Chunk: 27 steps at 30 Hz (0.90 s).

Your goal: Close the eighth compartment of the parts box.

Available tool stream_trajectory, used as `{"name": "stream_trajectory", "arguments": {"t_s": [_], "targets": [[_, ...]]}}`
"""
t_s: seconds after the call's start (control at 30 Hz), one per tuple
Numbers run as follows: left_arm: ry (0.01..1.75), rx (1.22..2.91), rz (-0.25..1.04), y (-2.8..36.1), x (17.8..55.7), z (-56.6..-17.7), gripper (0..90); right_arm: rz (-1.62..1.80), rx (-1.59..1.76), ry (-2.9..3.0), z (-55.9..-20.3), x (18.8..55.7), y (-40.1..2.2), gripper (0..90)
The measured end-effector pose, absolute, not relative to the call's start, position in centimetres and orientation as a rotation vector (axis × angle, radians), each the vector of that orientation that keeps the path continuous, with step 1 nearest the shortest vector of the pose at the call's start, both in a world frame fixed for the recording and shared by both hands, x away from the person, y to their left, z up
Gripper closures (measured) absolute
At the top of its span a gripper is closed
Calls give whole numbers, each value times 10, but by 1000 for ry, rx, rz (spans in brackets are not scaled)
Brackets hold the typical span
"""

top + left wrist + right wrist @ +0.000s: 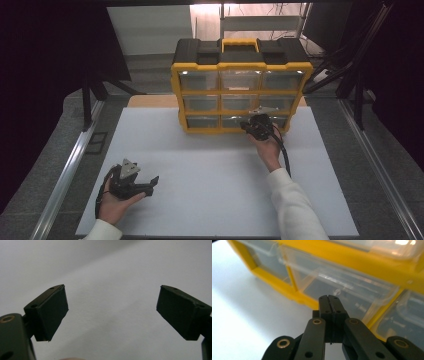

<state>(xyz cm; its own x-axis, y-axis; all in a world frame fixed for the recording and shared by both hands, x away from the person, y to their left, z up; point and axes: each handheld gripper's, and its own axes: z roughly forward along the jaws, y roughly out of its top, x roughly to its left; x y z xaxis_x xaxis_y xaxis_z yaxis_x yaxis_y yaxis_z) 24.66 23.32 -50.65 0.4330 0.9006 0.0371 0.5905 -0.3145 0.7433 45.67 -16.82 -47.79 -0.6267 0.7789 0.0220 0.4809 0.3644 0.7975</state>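
Yellow-framed plastic organiser [242, 95] with clear drawers and a black top stands at 12 o'clock on the smooth white board [210, 170]. Right gripper [329, 298] has its pads pressed together, tips at the bottom-row middle drawer [352, 293]. Contents are blurred; small metal bits are hard to make out. Left gripper [150, 184], at 8 o'clock, has its jaws spread apart over bare board.

A lab-like recording bench: a white tabletop [210, 165] framed by metal rails [65, 175], black curtains [45, 60] at both sides, shelving [260, 22] far behind.
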Motion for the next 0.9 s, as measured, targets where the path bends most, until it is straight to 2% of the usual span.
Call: {"name": "stream_trajectory", "arguments": {"t_s": [0.27, 0.3, 0.43, 0.57, 0.67, 0.9], "targets": [[1234, 2031, 597, 233, 247, -507, 107, 1176, 1037, 2368, -469, 428, -178, 891], [1231, 2032, 595, 233, 247, -507, 107, 1185, 1026, 2382, -468, 425, -181, 857], [1216, 2034, 595, 233, 246, -506, 107, 1243, 987, 2396, -460, 403, -194, 567], [1192, 2047, 597, 230, 245, -506, 107, 1294, 986, 2422, -455, 378, -206, 422], [1182, 2044, 593, 230, 244, -505, 107, 1300, 975, 2425, -454, 359, -214, 375], [1180, 2042, 594, 229, 244, -503, 103, 1298, 967, 2402, -453, 331, -239, 325]]}}
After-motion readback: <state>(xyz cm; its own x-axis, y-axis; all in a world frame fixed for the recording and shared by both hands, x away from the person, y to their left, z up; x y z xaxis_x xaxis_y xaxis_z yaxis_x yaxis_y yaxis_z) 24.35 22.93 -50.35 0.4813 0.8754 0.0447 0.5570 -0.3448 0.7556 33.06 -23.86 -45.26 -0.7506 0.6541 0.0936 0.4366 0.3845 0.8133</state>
